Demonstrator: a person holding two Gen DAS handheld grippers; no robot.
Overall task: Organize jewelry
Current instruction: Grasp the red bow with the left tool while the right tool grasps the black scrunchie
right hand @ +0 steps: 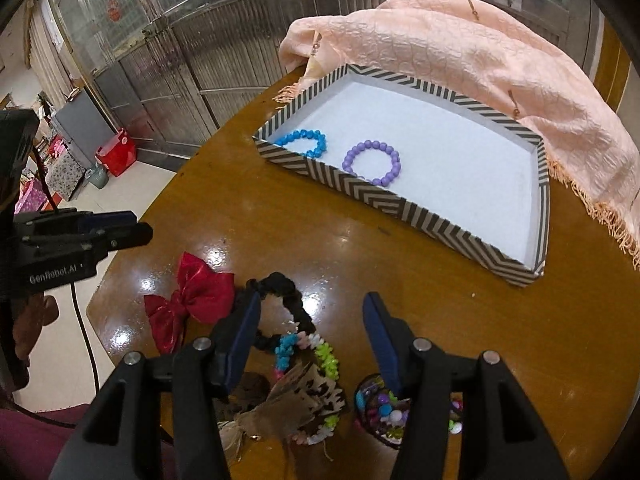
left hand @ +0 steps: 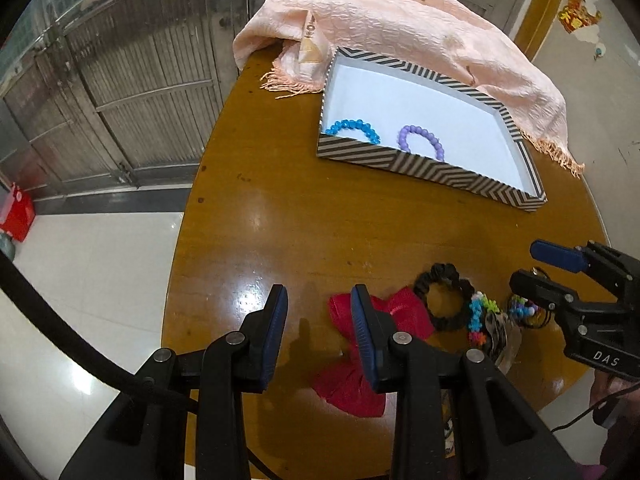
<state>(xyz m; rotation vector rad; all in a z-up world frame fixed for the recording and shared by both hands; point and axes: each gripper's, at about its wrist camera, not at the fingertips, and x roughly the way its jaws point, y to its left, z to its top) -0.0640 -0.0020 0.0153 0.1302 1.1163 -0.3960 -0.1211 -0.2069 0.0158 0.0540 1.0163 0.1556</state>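
A striped tray [left hand: 404, 163] [right hand: 362, 190] on the brown table holds a blue bead bracelet [left hand: 352, 128] [right hand: 304, 142] and a purple bead bracelet [left hand: 420, 142] [right hand: 372, 162]. Near the table's front lie a red bow [left hand: 408, 314] [right hand: 188, 300], a black scrunchie [left hand: 444, 296] [right hand: 280, 304], a multicolour bead bracelet [left hand: 478, 312] [right hand: 320, 354], a leopard-print bow [right hand: 304, 400] and a bunch of coloured hair ties [left hand: 526, 310] [right hand: 380, 404]. My left gripper [left hand: 320, 300] [right hand: 132, 226] is open above the red bow. My right gripper [right hand: 312, 312] [left hand: 532, 264] is open over the scrunchie and beads. Both are empty.
A peach fringed scarf [left hand: 400, 28] [right hand: 460, 56] is draped behind the tray at the table's [left hand: 280, 216] far edge. The table's left edge drops to a white tiled floor [left hand: 80, 280]. A metal gate stands behind. Red boxes [right hand: 116, 152] sit on the floor.
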